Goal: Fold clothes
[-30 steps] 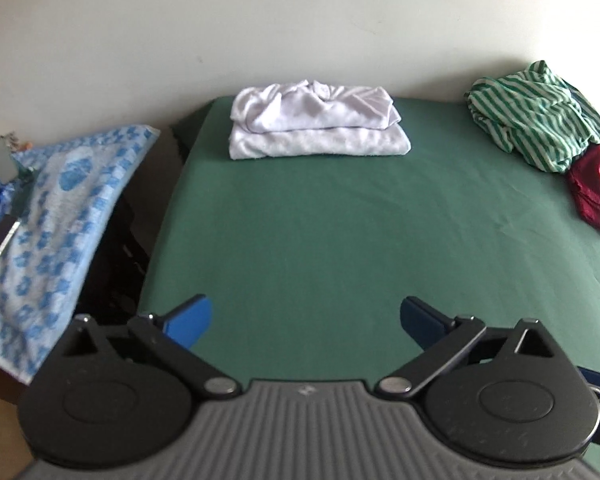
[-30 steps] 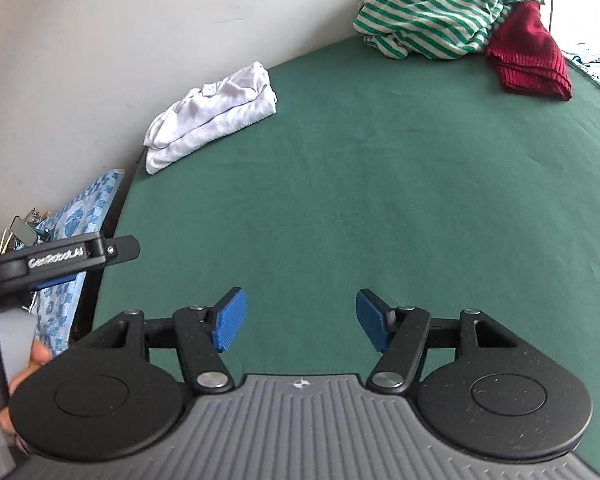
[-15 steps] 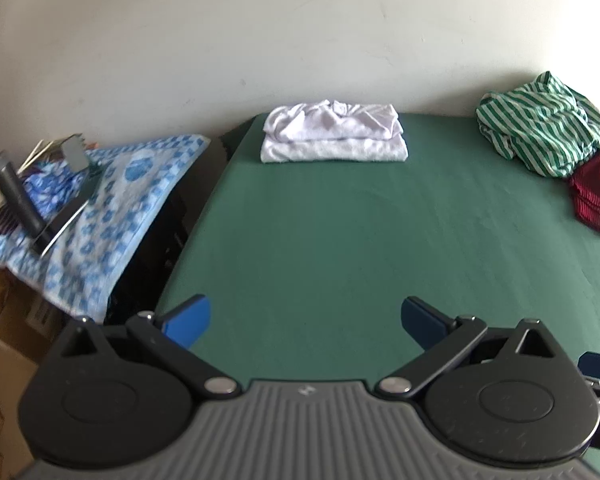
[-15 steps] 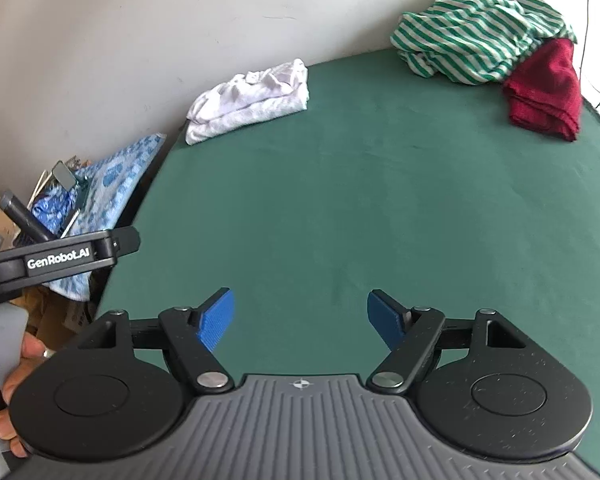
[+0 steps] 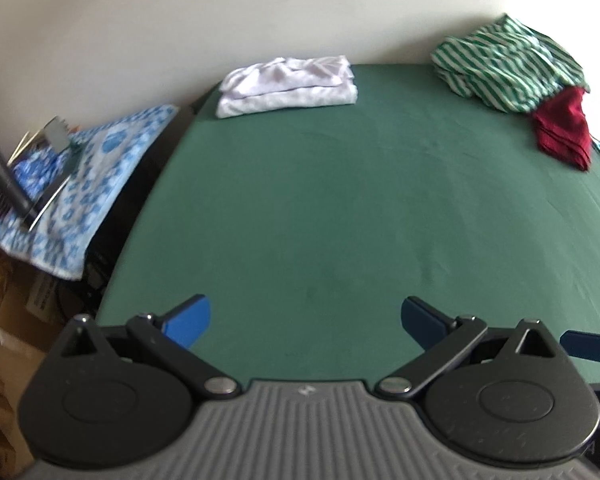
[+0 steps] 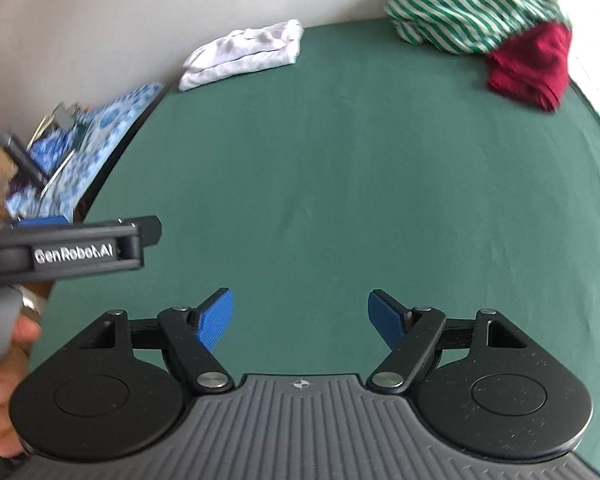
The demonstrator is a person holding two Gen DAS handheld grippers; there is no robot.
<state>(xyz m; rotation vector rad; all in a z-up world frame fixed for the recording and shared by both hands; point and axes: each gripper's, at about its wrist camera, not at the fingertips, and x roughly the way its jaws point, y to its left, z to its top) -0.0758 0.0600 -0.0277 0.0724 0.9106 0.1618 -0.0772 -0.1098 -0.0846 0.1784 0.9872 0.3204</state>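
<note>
Both wrist cams face green table (image 5: 340, 208), overlapping

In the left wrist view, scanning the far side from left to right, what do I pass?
Blue patterned cloth beside the bed → folded white clothes by the wall → green striped garment, crumpled → dark red garment lying just below it on the green sheet.

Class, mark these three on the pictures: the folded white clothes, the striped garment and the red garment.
folded white clothes (image 5: 288, 86), left wrist view, middle of the stack's front.
striped garment (image 5: 504, 66), left wrist view, centre of the crumpled heap.
red garment (image 6: 530, 62), right wrist view, middle of its upper face.
</note>
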